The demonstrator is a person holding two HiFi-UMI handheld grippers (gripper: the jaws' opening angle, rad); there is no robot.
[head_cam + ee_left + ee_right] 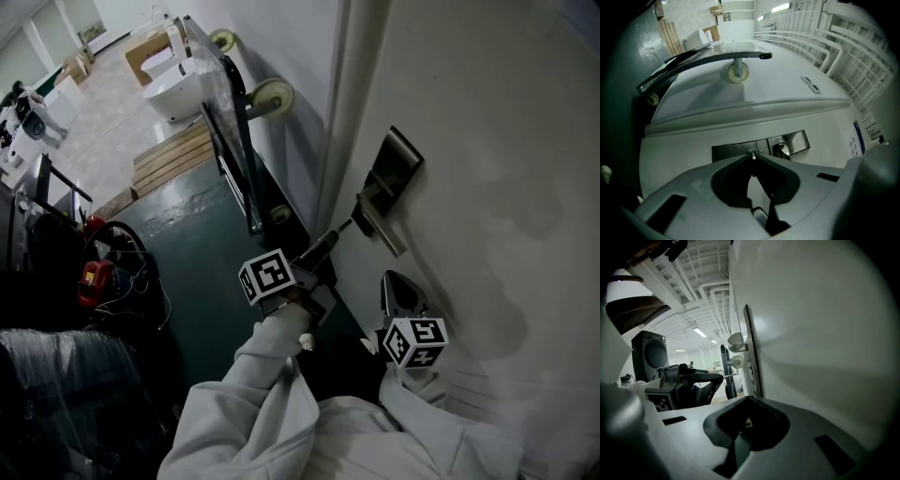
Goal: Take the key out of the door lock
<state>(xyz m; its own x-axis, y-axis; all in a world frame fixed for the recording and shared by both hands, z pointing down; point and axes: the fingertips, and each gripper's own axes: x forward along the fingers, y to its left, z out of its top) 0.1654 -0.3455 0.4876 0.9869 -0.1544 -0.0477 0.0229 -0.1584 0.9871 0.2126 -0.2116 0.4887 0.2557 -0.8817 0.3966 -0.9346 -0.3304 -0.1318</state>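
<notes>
At the lock plate on the door: key, small and metal, right in front of the plate, just under the door handle. Pinched by its head at the very tips of the left hand-held gripper, jaws nearly closed and clamped on it. Can't tell whether the blade sits in the keyhole or is clear of it. Left hand-held gripper roughly level, pointing straight at the plate. Right hand-held gripper lower down, close beside the door face, apart from plate and handle, jaws together with nothing between them. Pale sleeves at the bottom of the head view. Further out on the left: dark green floor, wheeled cart against the wall, wooden planks, white toilet beyond them.
</notes>
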